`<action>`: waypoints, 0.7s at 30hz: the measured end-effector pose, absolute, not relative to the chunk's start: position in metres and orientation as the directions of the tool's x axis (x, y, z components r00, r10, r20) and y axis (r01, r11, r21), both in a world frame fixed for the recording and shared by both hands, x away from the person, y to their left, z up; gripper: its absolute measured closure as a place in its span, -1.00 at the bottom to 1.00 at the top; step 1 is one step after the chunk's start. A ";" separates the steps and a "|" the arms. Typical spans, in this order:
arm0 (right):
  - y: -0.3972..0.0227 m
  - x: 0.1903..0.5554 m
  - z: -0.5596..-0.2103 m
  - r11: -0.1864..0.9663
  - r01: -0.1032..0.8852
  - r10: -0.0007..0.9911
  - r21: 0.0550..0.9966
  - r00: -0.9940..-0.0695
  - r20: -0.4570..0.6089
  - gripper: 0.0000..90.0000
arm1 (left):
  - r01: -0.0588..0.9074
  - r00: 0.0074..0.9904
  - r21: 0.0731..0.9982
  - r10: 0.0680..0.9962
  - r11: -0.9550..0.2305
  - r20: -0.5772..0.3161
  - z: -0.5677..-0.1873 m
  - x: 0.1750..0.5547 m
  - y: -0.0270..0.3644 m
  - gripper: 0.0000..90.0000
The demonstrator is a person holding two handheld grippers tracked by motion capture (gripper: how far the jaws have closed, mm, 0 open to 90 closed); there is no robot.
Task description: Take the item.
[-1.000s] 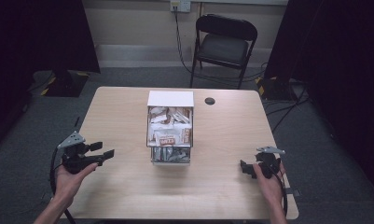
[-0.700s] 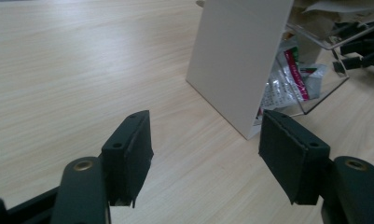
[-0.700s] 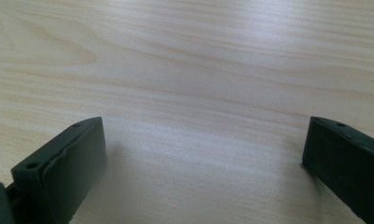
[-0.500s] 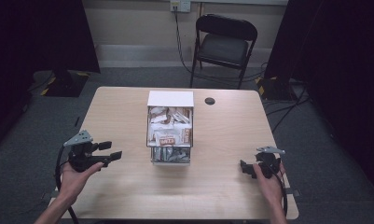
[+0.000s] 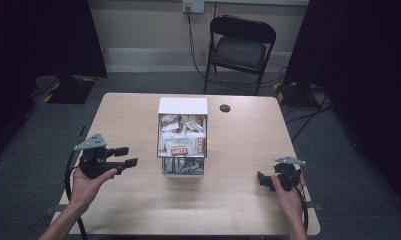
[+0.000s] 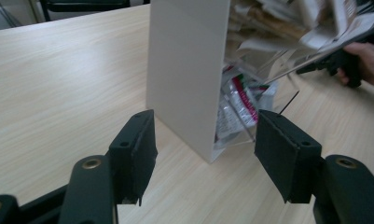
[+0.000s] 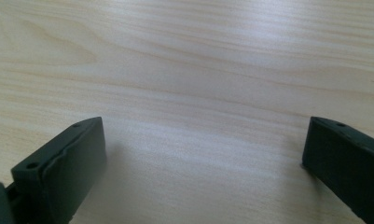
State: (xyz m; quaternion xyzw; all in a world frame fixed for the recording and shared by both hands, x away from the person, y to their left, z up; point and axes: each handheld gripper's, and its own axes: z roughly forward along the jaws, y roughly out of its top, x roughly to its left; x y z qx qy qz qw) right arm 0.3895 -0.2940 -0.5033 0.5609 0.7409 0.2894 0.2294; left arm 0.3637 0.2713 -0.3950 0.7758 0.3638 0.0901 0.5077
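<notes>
A white box (image 5: 182, 106) with a clear front stands mid-table, stuffed with snack packets (image 5: 180, 148). My left gripper (image 5: 128, 156) hovers left of it and points at it, open. Its jaws have just been closing a little, with nothing between them. In the left gripper view, the box's white side (image 6: 184, 70) and the packets at its clear bottom (image 6: 240, 100) lie just beyond the left gripper (image 6: 208, 154). My right gripper (image 5: 262, 181) rests near the table's front right, open. In the right gripper view, bare tabletop lies beneath the right gripper (image 7: 203, 158).
A small black disc (image 5: 225, 108) lies on the wooden table (image 5: 238, 210) behind and to the right of the box. A black folding chair (image 5: 240, 47) stands beyond the far edge. Cables run over the floor at the right, and dark curtains flank the scene.
My left gripper has risen and moved right, closer to the box. The right hand and the box have stayed where they were.
</notes>
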 end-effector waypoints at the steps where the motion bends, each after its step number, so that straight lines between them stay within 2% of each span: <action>1: -0.294 0.389 -0.503 0.203 0.698 0.964 0.686 -0.266 -0.015 -1.00 | 0.467 0.723 0.860 0.648 -0.206 -0.238 -0.391 0.365 0.269 -0.11; 21: -0.294 0.389 -0.503 0.204 0.698 0.964 0.686 -0.266 -0.016 -1.00 | 0.389 0.779 0.908 0.582 -0.157 -0.233 -0.352 0.376 0.252 -0.04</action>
